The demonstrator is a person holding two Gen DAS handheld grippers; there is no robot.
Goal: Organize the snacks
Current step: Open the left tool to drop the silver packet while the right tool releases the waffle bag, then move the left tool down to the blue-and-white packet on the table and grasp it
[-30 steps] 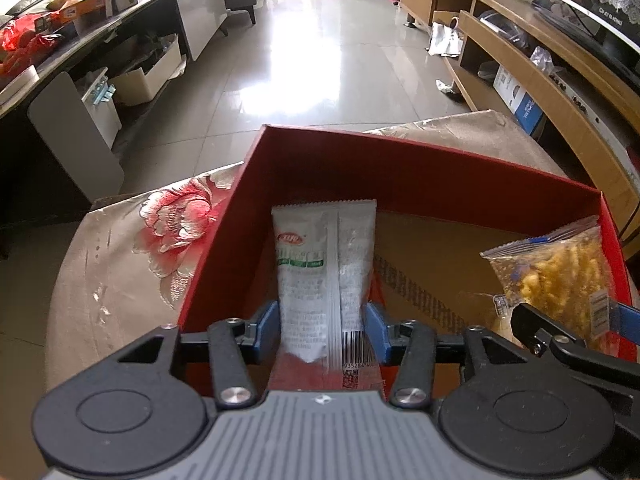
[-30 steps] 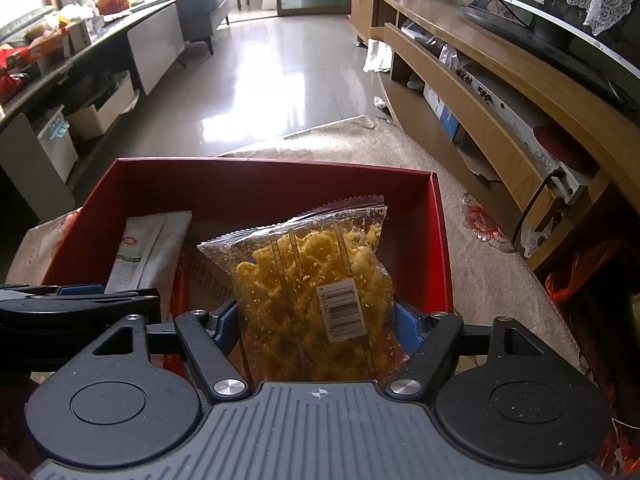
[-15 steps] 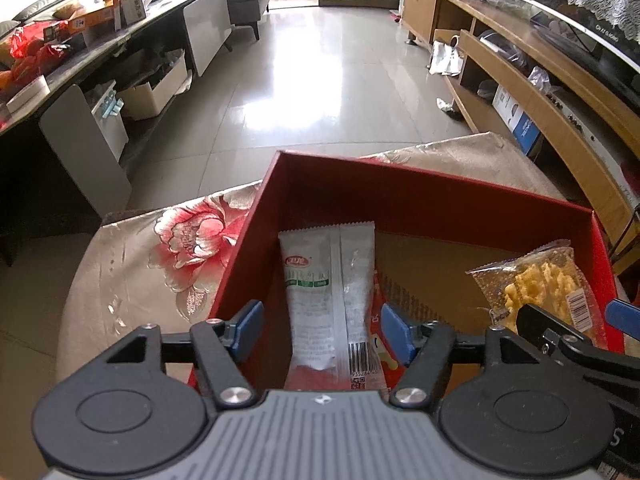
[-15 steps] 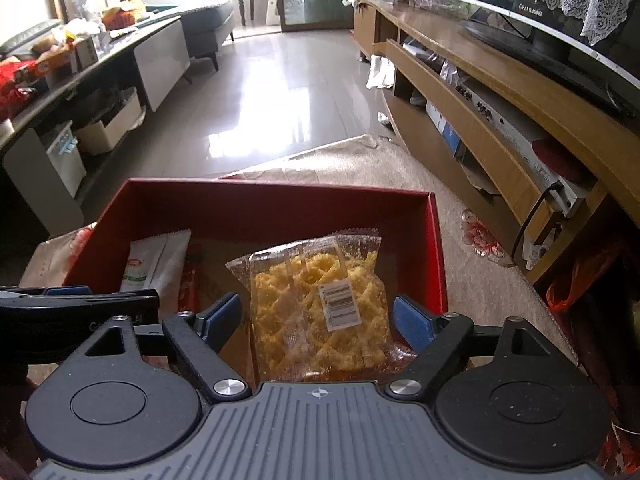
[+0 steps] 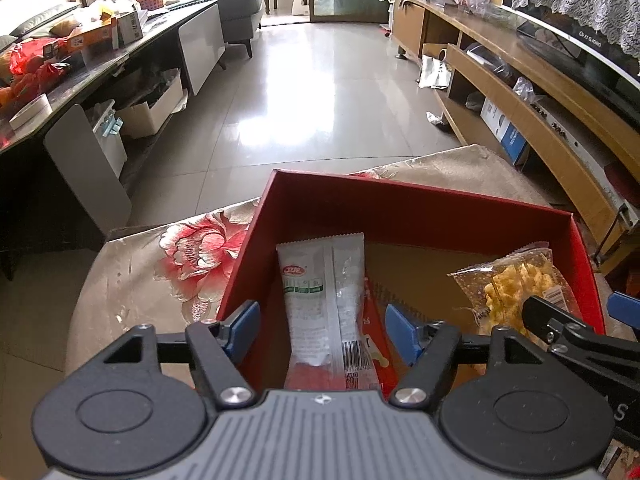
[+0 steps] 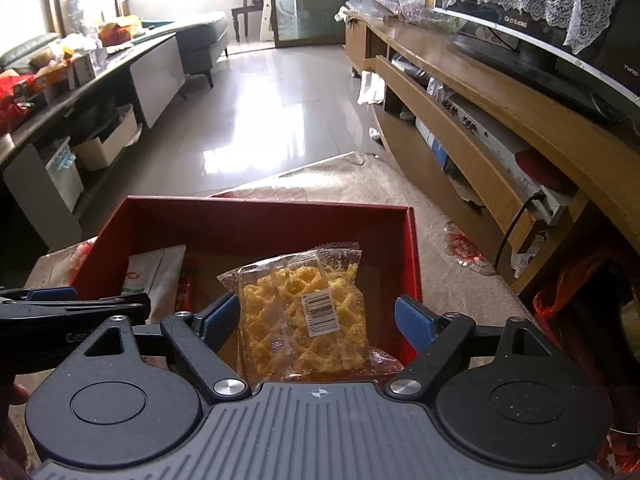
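Note:
A red cardboard box (image 5: 400, 208) stands on the cloth-covered table. Inside it at the left, a white snack packet (image 5: 316, 292) lies over a red packet (image 5: 374, 344). My left gripper (image 5: 322, 324) hangs just above with its jaws opening. The white packet sits between the blue pads, which do not touch it. In the right wrist view a clear bag of yellow snacks (image 6: 288, 312) lies in the right half of the box (image 6: 260, 220). My right gripper (image 6: 316, 318) is over it, jaws opening, its pads clear of the bag.
A beige cloth with red flowers (image 5: 160, 280) covers the table around the box. A long wooden TV cabinet (image 6: 500, 128) runs along the right. A dark low counter (image 5: 80, 72) with boxes and bags lines the left. Shiny tiled floor (image 5: 320, 100) lies beyond.
Both grippers have opened and let go of their packets. The white packet and the yellow bag now lie in the box. The left gripper has lifted slightly.

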